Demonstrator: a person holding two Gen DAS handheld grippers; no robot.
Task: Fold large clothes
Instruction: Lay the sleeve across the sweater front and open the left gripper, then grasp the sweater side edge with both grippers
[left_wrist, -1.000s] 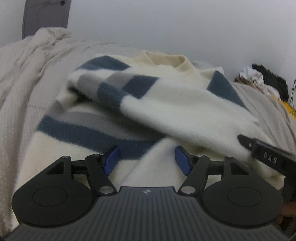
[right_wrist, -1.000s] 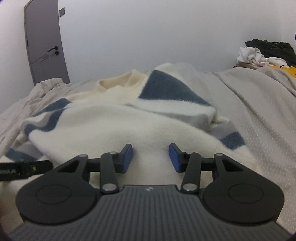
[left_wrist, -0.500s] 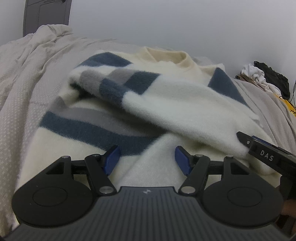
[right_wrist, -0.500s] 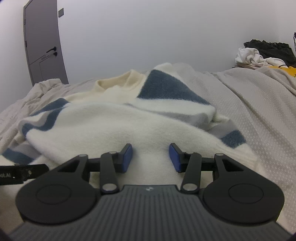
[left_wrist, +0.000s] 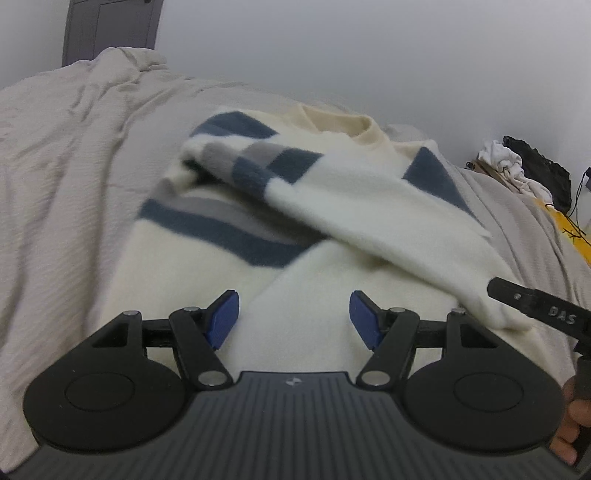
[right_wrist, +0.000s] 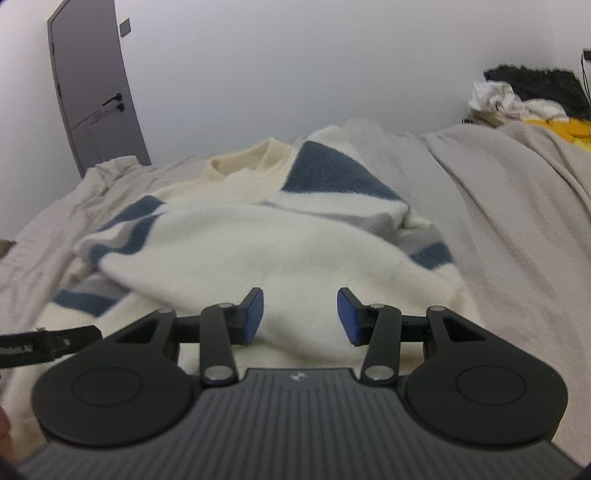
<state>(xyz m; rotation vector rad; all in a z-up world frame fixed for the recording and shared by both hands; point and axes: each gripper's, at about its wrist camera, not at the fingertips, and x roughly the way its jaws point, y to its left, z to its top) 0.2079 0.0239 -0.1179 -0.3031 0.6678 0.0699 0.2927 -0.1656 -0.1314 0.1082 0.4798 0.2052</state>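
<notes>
A cream sweater (left_wrist: 354, 206) with blue and grey stripes lies on the bed, collar at the far end, one sleeve folded across its body. It also shows in the right wrist view (right_wrist: 258, 251). My left gripper (left_wrist: 293, 319) is open and empty over the sweater's near hem. My right gripper (right_wrist: 300, 315) is open and empty over the near hem too. The right gripper's black tip (left_wrist: 535, 306) shows at the right edge of the left wrist view. The left gripper's black body (right_wrist: 48, 343) shows at the left edge of the right wrist view.
A beige bedspread (left_wrist: 66, 192) covers the bed, rumpled at the far left. A pile of white, black and yellow clothes (right_wrist: 524, 99) lies at the far right. A grey door (right_wrist: 92, 92) stands in the far-left wall.
Both grippers have pulled back and risen a little from the sweater; the view now takes in more bedspread. Both stayed open. The sweater has not moved.
</notes>
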